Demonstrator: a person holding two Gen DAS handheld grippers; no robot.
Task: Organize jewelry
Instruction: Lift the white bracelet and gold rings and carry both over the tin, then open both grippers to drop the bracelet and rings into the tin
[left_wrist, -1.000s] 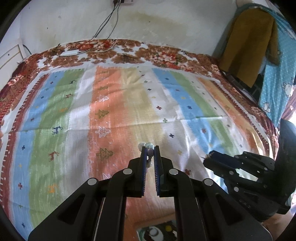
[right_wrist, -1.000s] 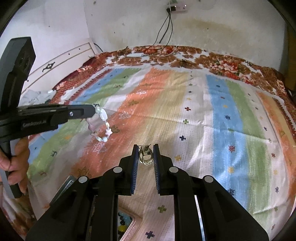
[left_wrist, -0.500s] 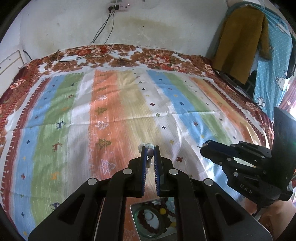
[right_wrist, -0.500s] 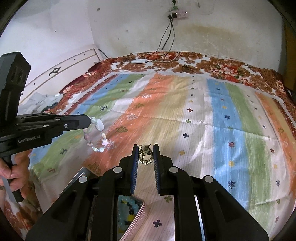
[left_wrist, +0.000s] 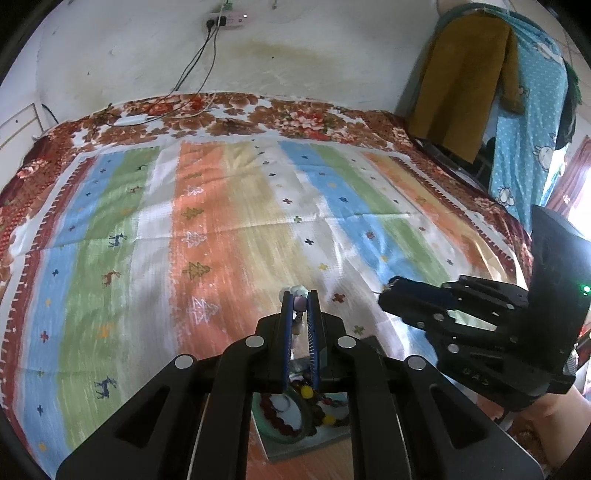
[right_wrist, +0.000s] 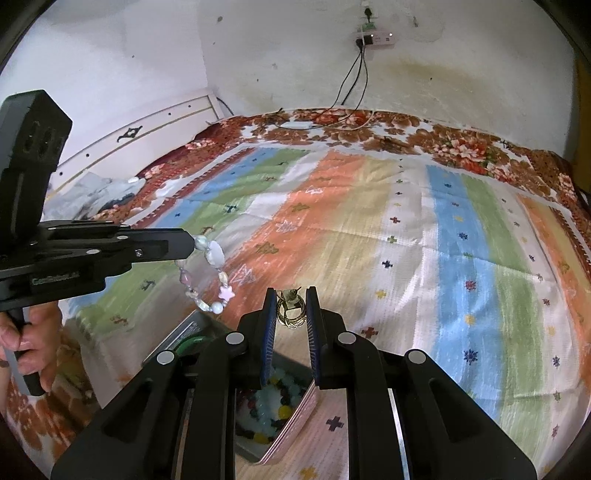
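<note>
My left gripper (left_wrist: 299, 300) is shut on a pastel beaded bracelet (left_wrist: 298, 308); in the right wrist view the bracelet (right_wrist: 207, 280) dangles in a loop from that gripper (right_wrist: 189, 244). My right gripper (right_wrist: 291, 299) is shut on gold hoop earrings (right_wrist: 291, 314), and in the left wrist view it (left_wrist: 386, 291) sits low on the right. Both hang above an open jewelry box (left_wrist: 306, 448) at the bed's near edge. The box (right_wrist: 295, 424) holds a green bangle and coloured beads, partly hidden by the fingers.
A striped cloth (left_wrist: 229, 229) covers the bed, with a floral blanket (left_wrist: 295, 122) around it. Cables (right_wrist: 347, 122) lie near the far wall under a power strip. Clothes (left_wrist: 472, 81) hang at the right. A person's hand (right_wrist: 26, 350) grips the left handle.
Both grippers have drawn back toward the bed's near edge, holding their jewelry. The open box has come into view beneath their fingers. Neither grip has altered.
</note>
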